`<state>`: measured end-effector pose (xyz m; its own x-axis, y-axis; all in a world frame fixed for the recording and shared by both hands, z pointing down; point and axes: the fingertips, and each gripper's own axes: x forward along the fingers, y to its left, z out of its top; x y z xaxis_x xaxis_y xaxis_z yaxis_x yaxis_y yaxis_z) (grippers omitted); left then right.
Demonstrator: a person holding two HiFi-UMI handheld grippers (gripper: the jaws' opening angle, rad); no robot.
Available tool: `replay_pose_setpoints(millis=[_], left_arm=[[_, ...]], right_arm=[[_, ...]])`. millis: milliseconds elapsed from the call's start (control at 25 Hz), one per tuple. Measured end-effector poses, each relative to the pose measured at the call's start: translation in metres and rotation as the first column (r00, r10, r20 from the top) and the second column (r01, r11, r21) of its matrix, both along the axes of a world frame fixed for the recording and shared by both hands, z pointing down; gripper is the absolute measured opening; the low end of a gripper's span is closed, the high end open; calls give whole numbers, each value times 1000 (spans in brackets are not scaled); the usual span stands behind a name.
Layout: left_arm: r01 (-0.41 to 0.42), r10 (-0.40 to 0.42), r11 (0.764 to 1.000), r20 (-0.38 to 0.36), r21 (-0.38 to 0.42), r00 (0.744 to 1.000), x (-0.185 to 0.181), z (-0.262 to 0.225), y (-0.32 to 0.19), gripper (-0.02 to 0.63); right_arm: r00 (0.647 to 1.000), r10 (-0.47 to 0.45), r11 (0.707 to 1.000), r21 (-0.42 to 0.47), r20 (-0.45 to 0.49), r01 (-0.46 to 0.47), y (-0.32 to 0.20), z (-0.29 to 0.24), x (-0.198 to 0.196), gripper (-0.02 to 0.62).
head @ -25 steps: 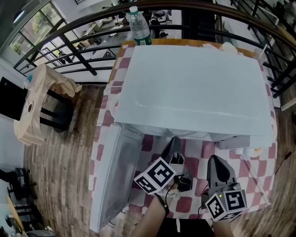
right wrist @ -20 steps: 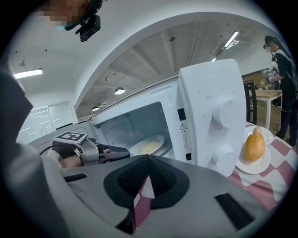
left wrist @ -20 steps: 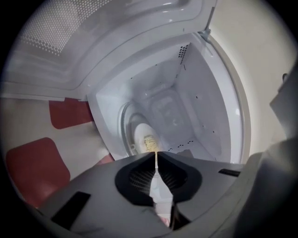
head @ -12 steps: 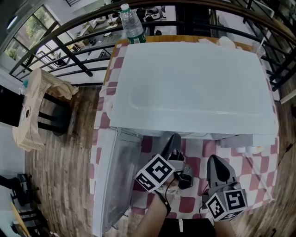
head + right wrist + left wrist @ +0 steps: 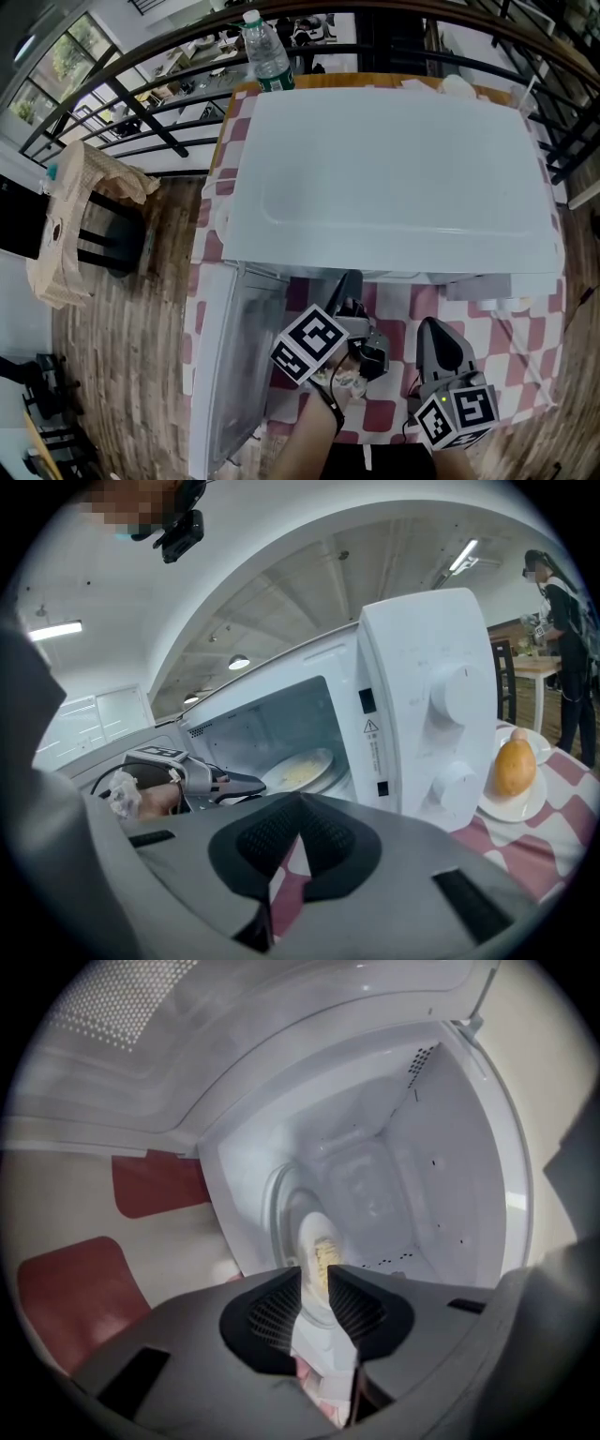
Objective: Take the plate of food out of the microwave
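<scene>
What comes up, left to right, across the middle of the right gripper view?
The left gripper, its fingers just opening with nothing between them → plate of food inside the microwave → control knobs → small plate holding a yellow-orange food item.

The microwave door (image 5: 230, 366) stands swung wide left, leaving the cavity (image 5: 375, 1176) mouth open.

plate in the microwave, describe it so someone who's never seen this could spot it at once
Start at the white microwave on the checked table, its door swung open. In its cavity lies the plate, flat and white, with pale yellow food on it. The other plate sits outside, right of the dials, and carries a round orange lump.
</scene>
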<state>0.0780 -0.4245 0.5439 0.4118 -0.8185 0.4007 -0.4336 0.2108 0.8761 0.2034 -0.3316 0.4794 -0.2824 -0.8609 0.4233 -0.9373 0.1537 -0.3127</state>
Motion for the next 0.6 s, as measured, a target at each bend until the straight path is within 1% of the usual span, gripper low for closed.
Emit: replay_pose_setpoints(millis=[240,480,600], left_arm=[[12,-12,999,10,-42,1000,-4,4,-2,117],[3,-2,999,23,-50,1000,-3,6,-4,117],[-2,3,999,16,-55,1000,-1,6,-6,117]], right_arm=[[1000,1,1000,6,2,-1,0,-2,1,-6],[1000,8,1000,5,6,-8,0,-1,4,-6],[1000,13,1000,5,8,-13,0,0,6,-6]])
